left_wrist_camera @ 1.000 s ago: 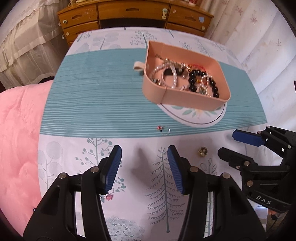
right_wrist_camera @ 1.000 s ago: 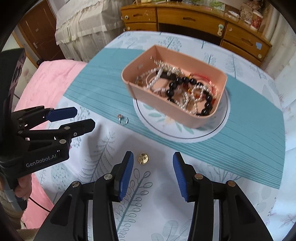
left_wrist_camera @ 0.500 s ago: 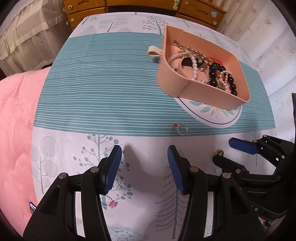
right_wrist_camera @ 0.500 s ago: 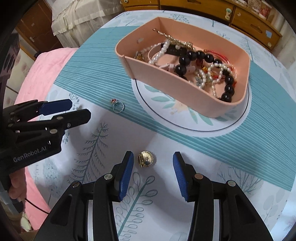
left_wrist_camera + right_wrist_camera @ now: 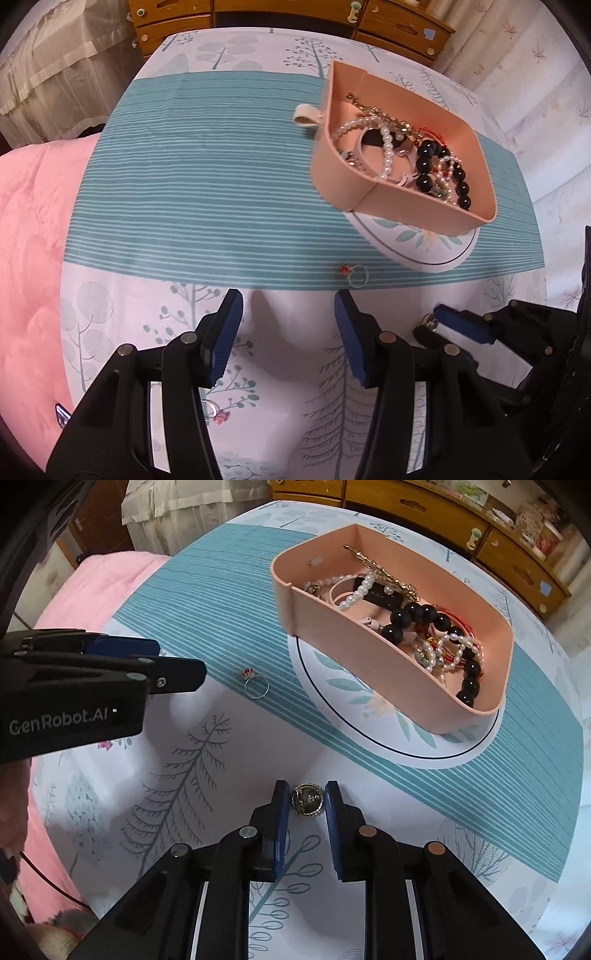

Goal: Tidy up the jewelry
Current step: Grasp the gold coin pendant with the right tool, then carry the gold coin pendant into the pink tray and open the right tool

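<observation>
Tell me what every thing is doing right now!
right gripper: nearly closed around the brooch, small gaps at both sides.
gold brooch: flat on the tablecloth.
left gripper: open, holding nothing.
silver ring: loose on the cloth.
pink tray: open-topped, holding beads and pearls.

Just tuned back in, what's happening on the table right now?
Jewelry is being sorted into the pink tray, which already holds pearl strands and a black bead bracelet. The right gripper is low over the tablecloth with its fingers bracketing a small gold brooch; small gaps show on both sides, so it is not clamped yet. The left gripper is open and empty, with a silver ring with a red stone lying loose just ahead of it. Another small ring lies beneath the left gripper.
</observation>
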Demonstrator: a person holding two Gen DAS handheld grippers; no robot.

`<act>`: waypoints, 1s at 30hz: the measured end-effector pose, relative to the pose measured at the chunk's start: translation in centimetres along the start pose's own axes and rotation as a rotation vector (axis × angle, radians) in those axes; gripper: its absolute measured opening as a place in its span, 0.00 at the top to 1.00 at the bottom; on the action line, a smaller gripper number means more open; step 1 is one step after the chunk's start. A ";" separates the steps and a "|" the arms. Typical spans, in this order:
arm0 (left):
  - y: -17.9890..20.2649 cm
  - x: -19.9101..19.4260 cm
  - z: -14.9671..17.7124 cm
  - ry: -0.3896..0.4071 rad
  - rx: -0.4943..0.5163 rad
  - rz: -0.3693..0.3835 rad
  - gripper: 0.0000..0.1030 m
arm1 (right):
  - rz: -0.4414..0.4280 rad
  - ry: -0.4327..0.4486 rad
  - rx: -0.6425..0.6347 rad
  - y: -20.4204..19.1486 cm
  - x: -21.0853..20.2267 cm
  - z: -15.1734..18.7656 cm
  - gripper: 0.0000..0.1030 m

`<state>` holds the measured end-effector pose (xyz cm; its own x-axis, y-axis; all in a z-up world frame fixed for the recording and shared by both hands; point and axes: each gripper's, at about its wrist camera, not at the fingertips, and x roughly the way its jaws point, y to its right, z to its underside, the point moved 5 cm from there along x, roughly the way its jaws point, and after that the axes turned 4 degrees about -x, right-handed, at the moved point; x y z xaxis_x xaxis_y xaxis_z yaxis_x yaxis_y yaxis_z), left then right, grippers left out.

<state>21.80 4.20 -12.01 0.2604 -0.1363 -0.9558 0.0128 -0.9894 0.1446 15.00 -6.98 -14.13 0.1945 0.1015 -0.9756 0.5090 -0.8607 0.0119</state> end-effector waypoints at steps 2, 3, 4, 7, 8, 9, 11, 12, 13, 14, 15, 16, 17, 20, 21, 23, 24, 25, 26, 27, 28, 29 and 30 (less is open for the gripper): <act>0.6 0.1 -0.3 -0.006 0.001 0.012 0.53 | -0.020 0.003 0.026 0.4 0.0 0.0 0.81; 0.9 0.3 -0.5 -0.009 0.000 0.018 0.53 | -0.022 0.006 0.035 0.7 -0.1 0.0 0.81; 1.1 0.4 -0.5 -0.010 -0.001 0.021 0.53 | -0.028 0.016 0.050 1.1 -0.3 0.0 0.81; 1.9 1.1 -0.8 -0.001 -0.005 0.019 0.53 | -0.052 0.040 0.082 2.1 -1.3 0.1 0.81; 2.2 1.3 -0.8 0.000 -0.009 0.018 0.53 | -0.050 0.050 0.089 2.4 -1.7 0.1 0.81; 2.3 1.5 -0.9 -0.002 -0.016 0.018 0.53 | -0.051 0.063 0.098 2.9 -2.3 0.1 0.81; 2.5 2.0 -1.1 -0.007 -0.028 0.031 0.53 | -0.054 0.081 0.112 3.5 -3.2 0.3 0.81; 2.6 2.2 -1.2 -0.010 -0.031 0.033 0.53 | -0.052 0.099 0.120 3.9 -3.9 0.2 0.81; 2.7 2.3 -1.2 -0.010 -0.034 0.034 0.53 | -0.050 0.110 0.124 4.0 -4.4 0.2 0.81; 2.8 2.5 -1.3 -0.007 -0.037 0.034 0.56 | -0.050 0.121 0.129 4.4 -4.9 0.2 0.81; 2.9 2.6 -1.4 -0.003 -0.036 0.034 0.59 | -0.049 0.138 0.136 5.0 -5.8 0.5 0.81; 2.9 2.6 -1.4 -0.003 -0.034 0.034 0.65 | -0.049 0.149 0.140 5.2 -6.2 0.4 0.81; 3.1 2.7 -1.5 -0.004 -0.031 0.036 0.71 | -0.050 0.156 0.141 5.7 -6.8 0.3 0.81; 3.3 3.0 -1.6 -0.004 -0.019 0.027 0.76 | -0.055 0.179 0.151 6.5 -8.0 0.1 0.81; 3.4 3.0 -1.7 -0.004 -0.020 0.026 0.76 | -0.056 0.184 0.154 6.6 -8.2 0.0 0.81; 3.1 3.0 -1.8 -0.006 -0.022 0.027 0.76 | -0.057 0.195 0.156 6.8 -8.6 -0.1 0.81; 3.1 3.1 -1.8 -0.006 -0.022 0.025 0.76 | -0.058 0.198 0.156 6.9 -8.7 -0.2 0.81; 3.0 3.1 -1.8 -0.006 -0.021 0.025 0.76 | -0.059 0.199 0.155 6.6 -8.7 -0.1 0.81; 3.0 3.0 -1.7 -0.006 -0.019 0.022 0.76 | -0.060 0.201 0.155 6.3 -8.7 -0.1 0.81; 3.0 2.9 -1.7 -0.007 -0.020 0.020 0.77 | -0.061 0.202 0.154 6.2 -8.8 0.0 0.81; 3.1 3.0 -1.7 -0.009 -0.021 0.019 0.81 | -0.060 0.201 0.153 6.0 -8.9 0.0 0.81; 3.1 3.0 -1.6 -0.016 -0.023 0.024 0.82 | -0.060 0.203 0.155 6.0 -8.9 0.1 0.81; 3.2 3.0 -1.6 -0.022 -0.027 0.030 0.82 | -0.061 0.203 0.157 6.0 -8.8 0.0 0.81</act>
<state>24.17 0.72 -14.05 0.2399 -0.1668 -0.9564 0.0311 -0.9833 0.1793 16.33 -13.05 -5.47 0.3398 0.2397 -0.9094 0.3917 -0.9152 -0.0949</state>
